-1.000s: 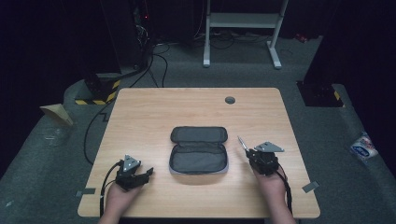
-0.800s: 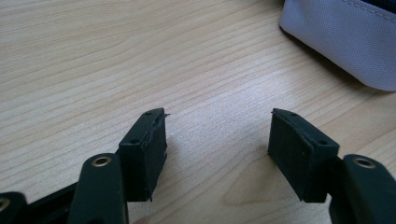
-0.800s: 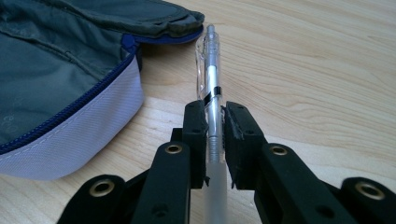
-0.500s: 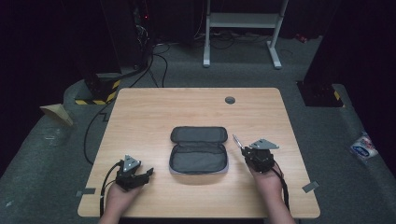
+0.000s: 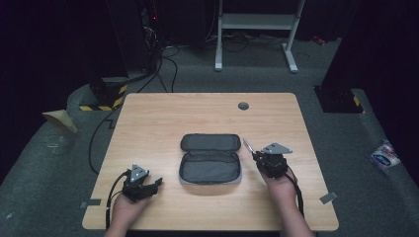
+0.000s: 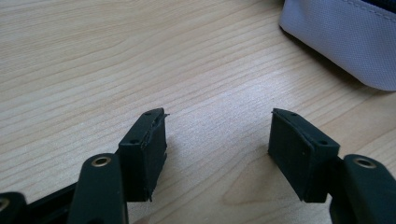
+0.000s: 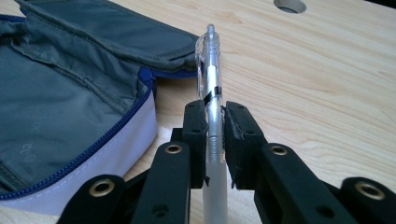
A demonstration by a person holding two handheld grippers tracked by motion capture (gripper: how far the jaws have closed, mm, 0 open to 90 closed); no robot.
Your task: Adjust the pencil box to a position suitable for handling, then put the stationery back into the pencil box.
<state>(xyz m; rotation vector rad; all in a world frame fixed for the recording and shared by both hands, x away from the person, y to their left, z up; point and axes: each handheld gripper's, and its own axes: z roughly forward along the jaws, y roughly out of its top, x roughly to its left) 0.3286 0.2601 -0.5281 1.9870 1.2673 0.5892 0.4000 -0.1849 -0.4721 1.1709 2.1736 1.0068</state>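
An open grey pencil case [image 5: 210, 158] with a blue zip lies unzipped in the middle of the wooden table [image 5: 163, 118]; its inside [image 7: 60, 107] faces up. My right gripper [image 5: 254, 157] is shut on a clear pen [image 7: 212, 88], held just right of the case with its tip pointing away toward the far left. The pen [image 5: 248, 146] sticks out past the jaws, close to the case's right edge. My left gripper [image 5: 157, 183] rests open near the table's front left, nothing between its pads [image 6: 144, 149]. A corner of the case [image 6: 345, 42] lies beyond it.
A round cable hole [image 5: 243, 105] sits at the table's far edge. Cables trail from both grippers toward the front edge. On the dark floor around the table stand a white frame [image 5: 257, 29], black equipment [image 5: 106, 89] and a packet [image 5: 385, 155] at right.
My right gripper with the pen has shifted slightly left, nearer the case's right edge. The left gripper has stayed put.
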